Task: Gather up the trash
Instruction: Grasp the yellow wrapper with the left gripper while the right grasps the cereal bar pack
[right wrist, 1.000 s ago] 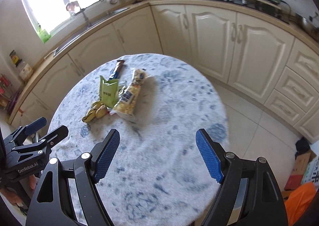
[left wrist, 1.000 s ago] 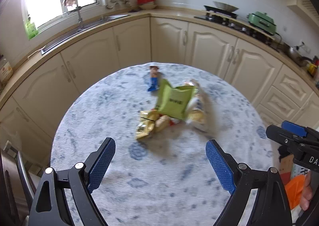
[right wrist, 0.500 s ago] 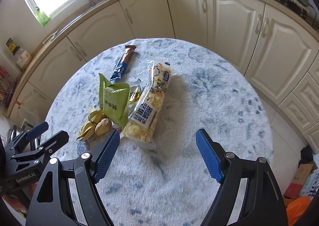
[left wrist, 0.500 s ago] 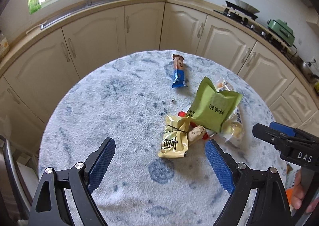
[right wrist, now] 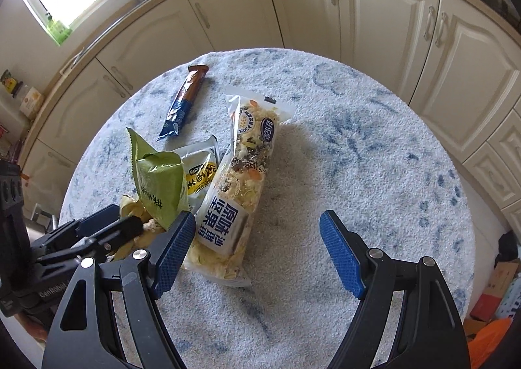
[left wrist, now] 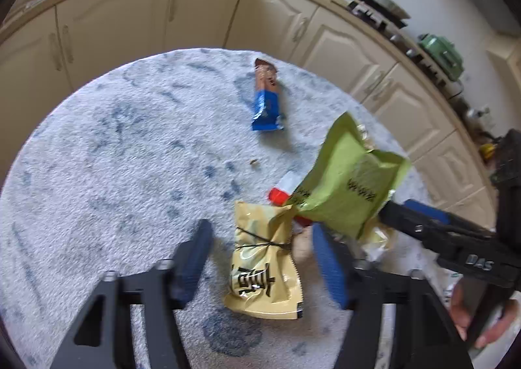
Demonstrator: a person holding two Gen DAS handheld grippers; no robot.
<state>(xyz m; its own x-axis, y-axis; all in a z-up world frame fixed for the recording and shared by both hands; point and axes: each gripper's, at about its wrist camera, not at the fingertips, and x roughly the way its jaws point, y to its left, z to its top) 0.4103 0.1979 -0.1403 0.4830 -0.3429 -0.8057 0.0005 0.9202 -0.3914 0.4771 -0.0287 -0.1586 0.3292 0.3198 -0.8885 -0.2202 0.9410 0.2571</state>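
Beige wrapper now sitting between left gripper fingers, just been closing, not pinched yet; right gripper gaping, empty.

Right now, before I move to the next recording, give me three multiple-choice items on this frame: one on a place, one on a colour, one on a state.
1. Where does the blue and brown bar wrapper lie?
A. On the far part of the table, apart from the pile
B. Under the green packet
C. On the floor

2. What colour is the wrapper between the left gripper's fingers?
A. Red
B. Pale yellow
C. Black

3. How do the right gripper's jaws stand?
A. Shut on the long clear snack bag
B. Open, holding nothing
C. Shut on the green packet

Answers:
1 A: it lies alone on the table, beyond the green packet.
2 B: the pale yellow wrapper lies between the fingers, whose jaws have just been closing without yet pressing on it.
3 B: the pads stand wide apart, with the long clear snack bag just beyond them.
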